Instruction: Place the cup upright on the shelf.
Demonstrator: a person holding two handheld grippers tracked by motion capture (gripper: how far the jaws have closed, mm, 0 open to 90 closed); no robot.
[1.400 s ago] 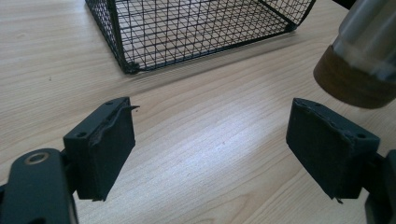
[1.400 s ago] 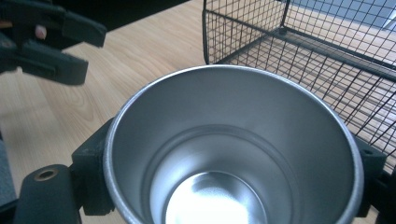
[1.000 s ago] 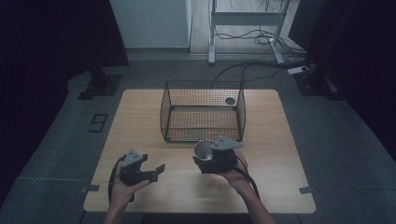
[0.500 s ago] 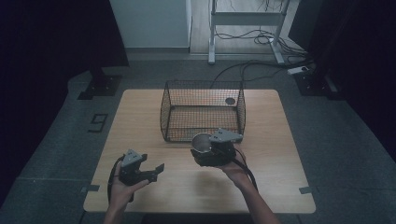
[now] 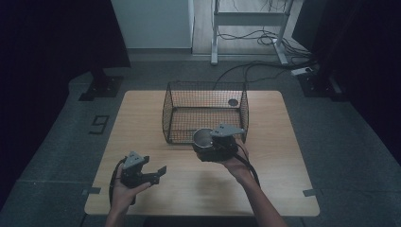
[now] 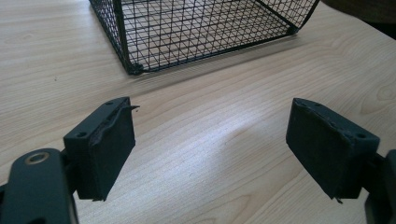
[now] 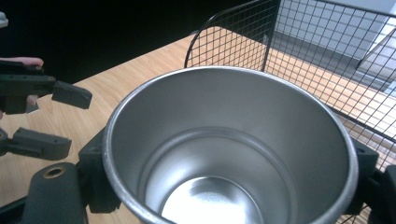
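Against a second ago: left gripper (image 5: 153, 174) unmoved at the near left of the table (image 5: 142, 113), jaws wide apart with bare wood between them; right gripper (image 5: 208, 144) lifted and carried closer to the wire basket (image 5: 205, 113), jaws just closing, now clamped on the steel cup (image 5: 204, 137).

Around, from left to right: a floor mark like a 9 (image 5: 99, 125) off the table's left edge, far left of both grippers; the basket straight ahead of the right gripper and ahead-right of the left one, its near wall standing between cup and basket floor; a small round dark disc (image 5: 232, 102) in the basket's far right corner, beyond the cup.

Cup upright, mouth open upward, empty, gripped at both sides of its wall by the black pads (image 7: 95, 184), above the tabletop, just short of the basket's near wall.
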